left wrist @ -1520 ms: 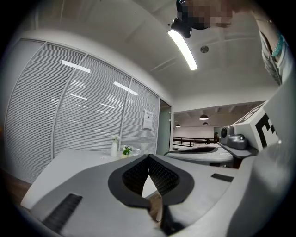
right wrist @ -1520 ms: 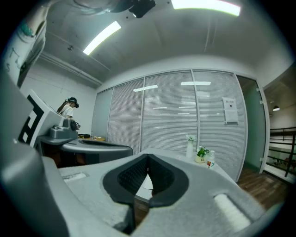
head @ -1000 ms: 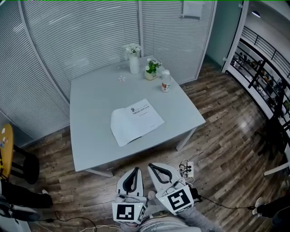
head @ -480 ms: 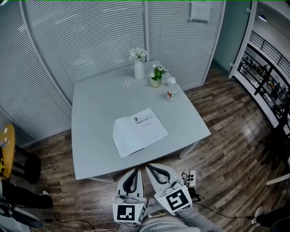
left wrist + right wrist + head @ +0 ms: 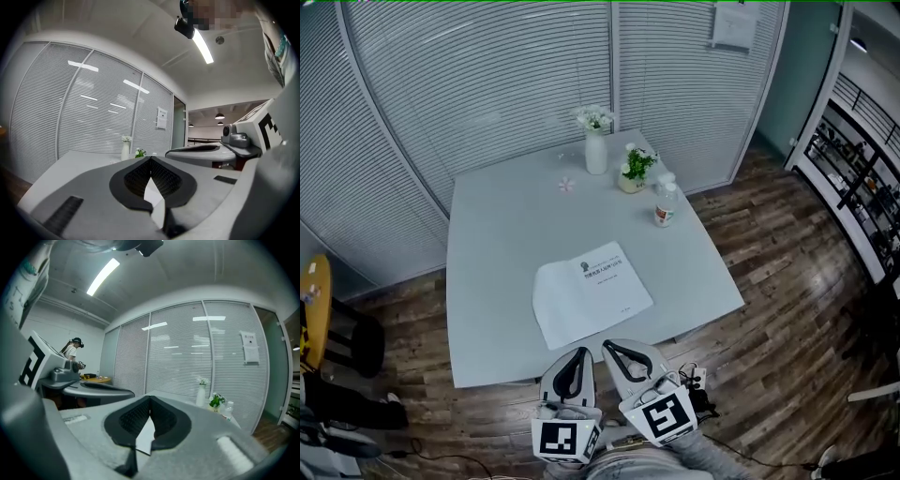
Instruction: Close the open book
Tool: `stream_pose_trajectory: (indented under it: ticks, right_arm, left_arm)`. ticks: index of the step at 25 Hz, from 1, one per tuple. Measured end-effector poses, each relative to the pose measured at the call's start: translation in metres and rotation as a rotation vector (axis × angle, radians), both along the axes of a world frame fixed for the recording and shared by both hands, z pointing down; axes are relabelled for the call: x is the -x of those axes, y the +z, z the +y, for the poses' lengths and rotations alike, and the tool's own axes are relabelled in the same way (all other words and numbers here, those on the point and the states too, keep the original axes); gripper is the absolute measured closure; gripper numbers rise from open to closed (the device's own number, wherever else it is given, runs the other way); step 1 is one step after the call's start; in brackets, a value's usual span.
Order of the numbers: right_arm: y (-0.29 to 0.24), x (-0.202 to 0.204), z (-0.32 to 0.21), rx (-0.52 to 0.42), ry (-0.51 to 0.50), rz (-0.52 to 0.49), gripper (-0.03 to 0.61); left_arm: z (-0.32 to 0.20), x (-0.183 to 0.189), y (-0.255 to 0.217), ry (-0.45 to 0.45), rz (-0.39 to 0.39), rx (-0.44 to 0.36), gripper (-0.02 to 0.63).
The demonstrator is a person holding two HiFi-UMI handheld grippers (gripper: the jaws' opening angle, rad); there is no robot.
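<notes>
Bearing open book [image 5: 591, 292], grey table [image 5: 497, 239], wooden floor [image 5: 787, 356]

an office meeting room: glass partitions [image 5: 487, 84] shut with blinds, a plain grey table [image 5: 497, 244], strip ceiling light [image 5: 202, 46].

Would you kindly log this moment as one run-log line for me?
phase: pre-contact | book: open, flat on table | left hand-held gripper: shut, empty, clear of book | right hand-held gripper: shut, empty, clear of book
</notes>
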State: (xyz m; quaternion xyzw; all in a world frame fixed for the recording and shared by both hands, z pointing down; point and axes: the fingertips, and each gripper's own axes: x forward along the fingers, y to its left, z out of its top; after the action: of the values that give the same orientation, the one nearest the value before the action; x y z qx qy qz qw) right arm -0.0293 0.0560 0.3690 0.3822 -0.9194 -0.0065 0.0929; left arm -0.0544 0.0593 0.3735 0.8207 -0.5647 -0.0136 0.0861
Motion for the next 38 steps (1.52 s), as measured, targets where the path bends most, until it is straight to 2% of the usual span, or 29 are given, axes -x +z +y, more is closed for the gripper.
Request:
stream_pose_trajectory:
  ticks: [8, 15, 22, 27, 32, 38]
  right_arm:
    - [0.001, -0.015, -0.051, 0.016, -0.031, -0.013, 0.578]
    - [-0.001, -0.019, -0.095, 0.012, -0.097, -0.011, 0.578]
    - [0.002, -0.007, -0.123, 0.004, -0.207, -0.005, 0.578]
    - [0.01, 0.001, -0.138, 0.016, -0.245, 0.01, 0.578]
    - [0.014, 0.01, -0.149, 0.03, -0.242, 0.018, 0.578]
    - [0.018, 0.028, -0.163, 0.039, -0.212, 0.027, 0.578]
  left_arm:
    - [-0.05, -0.015, 0.001, -0.03, -0.019, 0.01, 0.615]
    - [-0.09, -0.02, -0.003, -0.086, -0.023, -0.003, 0.615]
    - [-0.119, -0.013, -0.002, -0.173, -0.01, -0.015, 0.615]
    - [-0.128, -0.002, 0.006, -0.212, 0.002, 0.013, 0.615]
    - [-0.142, 0.011, 0.006, -0.213, 0.006, 0.008, 0.615]
    - [-0.164, 0.027, 0.004, -0.155, 0.024, 0.022, 0.615]
